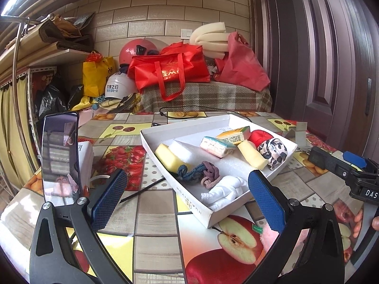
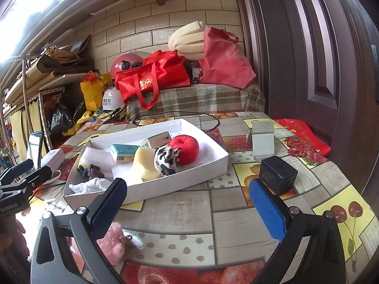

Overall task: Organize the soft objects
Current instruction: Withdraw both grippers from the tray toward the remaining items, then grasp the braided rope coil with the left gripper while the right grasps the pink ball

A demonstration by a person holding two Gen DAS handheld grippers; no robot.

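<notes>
A white shallow box (image 1: 214, 213) (image 2: 203, 165) lies on the fruit-patterned table. It holds yellow sponges (image 1: 167, 157), tissue packs (image 1: 216, 145), braided hair ties (image 1: 199, 171), a white cloth figure (image 1: 225, 189), a red plush apple (image 2: 186, 149) and a black-and-white scrunchie (image 2: 167, 159). A pink plush toy (image 2: 112, 241) lies on the table outside the box, by the right gripper's left finger. My left gripper (image 1: 187, 196) is open and empty over the box's near corner. My right gripper (image 2: 187, 203) is open and empty in front of the box.
A phone on a stand (image 1: 60, 156) and a white charger (image 2: 53, 157) stand left of the box. A black adapter (image 2: 278, 174) and a grey metal bracket (image 2: 261, 142) sit to the right. Red bags (image 1: 168, 71) and helmets are piled behind the table.
</notes>
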